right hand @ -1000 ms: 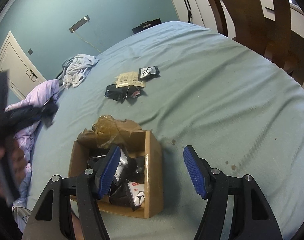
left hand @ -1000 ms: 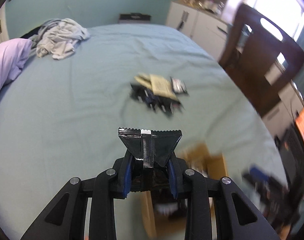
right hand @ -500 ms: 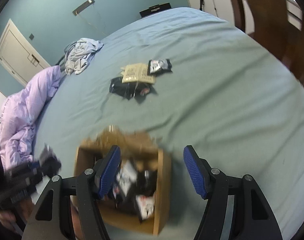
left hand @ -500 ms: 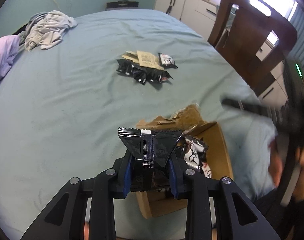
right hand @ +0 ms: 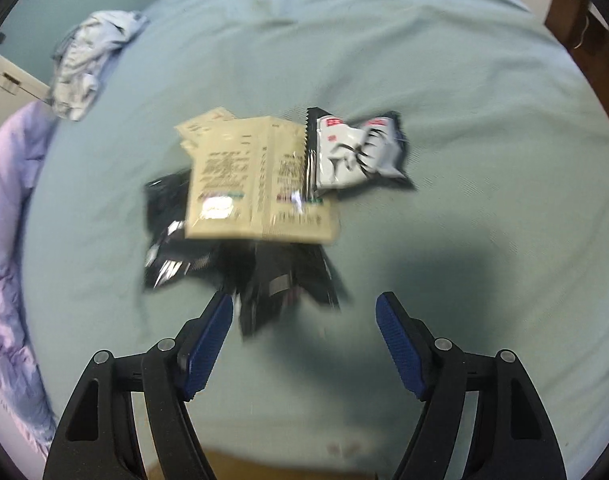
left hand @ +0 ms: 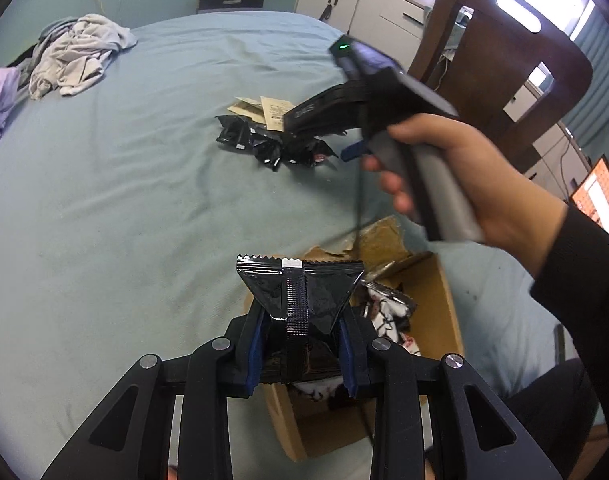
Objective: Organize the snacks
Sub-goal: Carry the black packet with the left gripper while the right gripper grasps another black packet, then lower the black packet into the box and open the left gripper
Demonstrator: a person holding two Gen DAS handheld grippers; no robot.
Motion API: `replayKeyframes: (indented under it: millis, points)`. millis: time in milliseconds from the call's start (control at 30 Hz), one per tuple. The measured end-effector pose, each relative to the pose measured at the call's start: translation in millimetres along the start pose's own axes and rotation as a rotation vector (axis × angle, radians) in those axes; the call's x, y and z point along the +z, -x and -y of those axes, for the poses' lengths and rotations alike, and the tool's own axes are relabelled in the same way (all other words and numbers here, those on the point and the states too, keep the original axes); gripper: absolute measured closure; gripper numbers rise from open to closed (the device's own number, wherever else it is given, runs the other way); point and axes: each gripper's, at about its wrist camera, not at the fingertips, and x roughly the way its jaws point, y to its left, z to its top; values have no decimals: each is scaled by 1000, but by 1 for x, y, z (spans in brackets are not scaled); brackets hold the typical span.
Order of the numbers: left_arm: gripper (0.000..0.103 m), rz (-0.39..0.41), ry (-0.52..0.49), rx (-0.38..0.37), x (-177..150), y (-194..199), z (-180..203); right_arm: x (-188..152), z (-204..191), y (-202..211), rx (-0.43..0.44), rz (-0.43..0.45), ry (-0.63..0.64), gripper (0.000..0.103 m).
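Left gripper (left hand: 300, 344), near centre of the left wrist view: its blue-padded fingers (left hand: 253, 354) are closed on the sides of a black foil snack packet (left hand: 300, 300), which stands upright between them with its serrated top edge and central back seam facing the camera. Directly beneath and to the right of the packet lies an open cardboard box (left hand: 444, 312) on the bed (left hand: 104, 200); further black-and-white snack packets (left hand: 388, 312) are visible inside it, and a torn flap sits at its far edge.

Right gripper (right hand: 304, 334), near centre of the right wrist view: the jaws stand wide apart and hold nothing. It hangs above a loose pile of snacks (right hand: 260, 204) farther out on the bed, made up of beige sachets (right hand: 240, 188) lying over several black packets (right hand: 184, 256), with a white-and-black packet (right hand: 356, 152) touching the sachets on the right. The view is motion-blurred, so printed detail cannot be read. In the left wrist view the person's right hand (left hand: 456, 172) grips the handle of this tool, held above the bed between the box and the pile.

Background: crumpled grey clothing (left hand: 76, 52) at the far left of the bed, a lilac duvet (right hand: 4, 260) at the left edge, and a dark wooden chair (left hand: 504, 64) at the far right.
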Motion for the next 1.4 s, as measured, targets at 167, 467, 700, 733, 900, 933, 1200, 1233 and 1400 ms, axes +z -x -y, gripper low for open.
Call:
replayKeyframes:
  millis: [167, 467, 700, 733, 900, 933, 1200, 1233, 1400]
  points:
    - [73, -11, 2, -10, 1, -4, -1, 17, -7, -26, -41, 17, 8, 30]
    - [73, 31, 11, 54, -1, 6, -5, -23, -16, 16, -55, 110, 127, 69]
    - [73, 35, -40, 104, -14, 12, 7, -94, 17, 119, 34, 221, 146, 68]
    - [73, 33, -54, 102, -15, 13, 11, -110, 21, 136, 36, 240, 153, 68]
    - [73, 6, -85, 55, -24, 11, 29, -183, 37, 187, 80, 330, 175, 68]
    - [73, -8, -87, 51, -26, 8, 31, -198, 40, 191, 101, 338, 169, 68]
    - [73, -93, -133, 125, -37, -18, 36, -266, 60, 167, 126, 384, 98, 68]
    - [73, -103, -137, 133, -38, -20, 37, -270, 65, 164, 133, 397, 89, 68]
    - [72, -117, -157, 124, -38, -25, 46, -281, 80, 150, 86, 407, 48, 68]
